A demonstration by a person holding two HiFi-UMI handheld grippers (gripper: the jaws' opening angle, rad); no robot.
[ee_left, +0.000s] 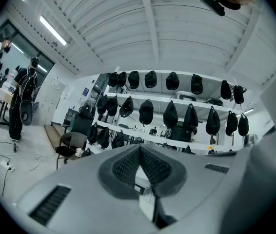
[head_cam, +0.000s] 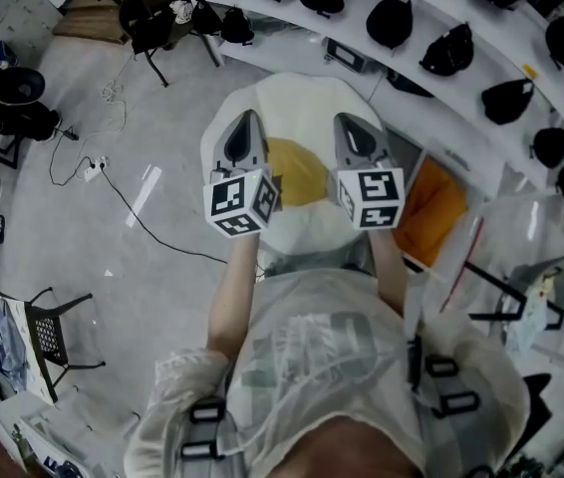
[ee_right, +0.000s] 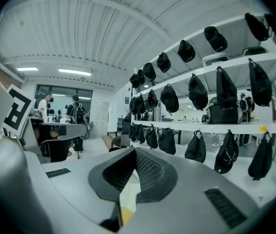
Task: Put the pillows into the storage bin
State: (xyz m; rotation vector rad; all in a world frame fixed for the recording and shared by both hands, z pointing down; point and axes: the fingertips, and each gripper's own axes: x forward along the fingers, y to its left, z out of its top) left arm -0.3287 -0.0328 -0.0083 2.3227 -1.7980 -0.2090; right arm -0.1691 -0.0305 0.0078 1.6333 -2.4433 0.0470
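The pillow (head_cam: 307,118) is round and white with a yellow centre, and it hangs in the air in front of the person's chest, above the grey floor (head_cam: 152,137) and touching no surface. It is carried by its two sides. The left hand-held gripper (head_cam: 245,119) bites the left edge and the right hand-held gripper (head_cam: 350,122) bites the right edge, both pointing away from the body.

In the left gripper view the jaws of the left hand-held gripper (ee_left: 140,149) are closed tip to tip, with a pale strip of fabric caught in the slot behind the tips. In the right gripper view the right hand-held gripper (ee_right: 134,151) is likewise fully closed, with white and yellow cloth of the pillow (ee_right: 127,196) pinched between its pads.

The marker cubes (head_cam: 243,203) sit just behind each set of jaws, over the person's bare forearms.

Just right of the right hand-held gripper, lower down, stands a clear plastic bin (head_cam: 536,237) with something orange (head_cam: 433,207) beside or inside its near edge; I cannot tell which.

Beyond the pillow curve white shelves (head_cam: 461,83) hung with black bags (head_cam: 392,18). A black chair (head_cam: 150,20) stands at the far left, and a cable (head_cam: 152,229) trails across the floor.
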